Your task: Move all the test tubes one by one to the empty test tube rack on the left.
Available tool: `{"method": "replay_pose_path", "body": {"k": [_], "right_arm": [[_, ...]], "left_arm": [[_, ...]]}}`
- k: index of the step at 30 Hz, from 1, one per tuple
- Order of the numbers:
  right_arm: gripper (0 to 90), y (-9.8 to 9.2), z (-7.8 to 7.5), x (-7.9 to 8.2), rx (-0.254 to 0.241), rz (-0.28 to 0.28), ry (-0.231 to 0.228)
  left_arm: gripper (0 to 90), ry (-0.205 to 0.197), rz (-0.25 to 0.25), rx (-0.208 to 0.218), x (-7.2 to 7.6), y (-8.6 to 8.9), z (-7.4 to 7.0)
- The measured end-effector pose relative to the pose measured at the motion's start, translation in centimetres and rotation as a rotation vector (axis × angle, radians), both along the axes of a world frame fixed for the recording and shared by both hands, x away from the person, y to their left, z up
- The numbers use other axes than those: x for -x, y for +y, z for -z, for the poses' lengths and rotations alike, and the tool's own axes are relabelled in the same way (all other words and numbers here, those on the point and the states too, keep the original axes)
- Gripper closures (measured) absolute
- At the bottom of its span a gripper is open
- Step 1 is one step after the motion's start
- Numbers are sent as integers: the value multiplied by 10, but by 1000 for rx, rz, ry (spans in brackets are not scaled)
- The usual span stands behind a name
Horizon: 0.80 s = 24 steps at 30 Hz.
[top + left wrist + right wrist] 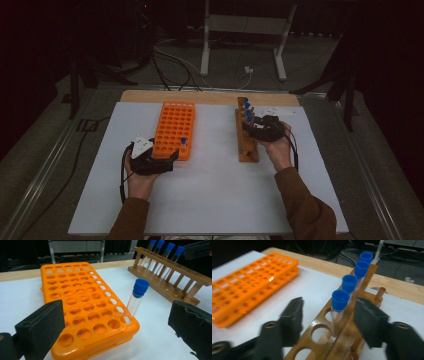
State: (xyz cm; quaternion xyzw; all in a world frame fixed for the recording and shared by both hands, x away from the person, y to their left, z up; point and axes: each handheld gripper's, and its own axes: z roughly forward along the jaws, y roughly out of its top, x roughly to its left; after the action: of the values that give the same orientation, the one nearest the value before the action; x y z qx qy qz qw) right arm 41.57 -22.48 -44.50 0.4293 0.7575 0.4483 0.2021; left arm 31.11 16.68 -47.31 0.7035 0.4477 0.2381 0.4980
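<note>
The blue-capped test tube (137, 300) that I have just let go of stands tilted in a corner hole of the orange rack (82, 305), on the rack's near edge beside my left gripper (172, 159), whose jaws are spread wide with nothing between them and nothing touching the pads. In the high view that same tube sits at the rack's near right corner. Across the mat, my right gripper (328, 316) is at the wooden rack (337, 337), its jaws half closed around the nearest of four blue-capped tubes (340, 302) standing in a row there; the pads stand clear on either side of the cap and do not press on it. The wooden rack's nearer holes stand open. Both racks rest on a pale, matte white sheet (210, 185) that covers most of a light wooden tabletop (210, 96), whose bare edge shows along the far side. Beyond the table the room is dark: a grey floor (227, 67) with loose black and white cables, the white legs of a stand (205, 45), and metal rails running along both sides.
</note>
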Motion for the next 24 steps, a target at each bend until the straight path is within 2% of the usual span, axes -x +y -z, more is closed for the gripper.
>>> {"method": "replay_pose_path", "body": {"k": [2,6,11,13,18,24], "right_arm": [[508,3,3,-4,15,1,5],[604,7,8,-8,45,16,-24],[710,11,15,-12,61,25,-24],[752,12,17,-12,74,22,-42],[761,12,18,-13,58,39,-41],[764,10,16,-13,31,47,-30]], "left_arm": [[8,-4,-2,10,1,1,0],[8,-2,-11,16,2,2,0],[8,-6,-18,-9,3,0,2],[8,-6,-19,-9,3,0,2],[8,-3,-20,-3,3,0,3],[7,-18,-24,5,3,0,0]]}}
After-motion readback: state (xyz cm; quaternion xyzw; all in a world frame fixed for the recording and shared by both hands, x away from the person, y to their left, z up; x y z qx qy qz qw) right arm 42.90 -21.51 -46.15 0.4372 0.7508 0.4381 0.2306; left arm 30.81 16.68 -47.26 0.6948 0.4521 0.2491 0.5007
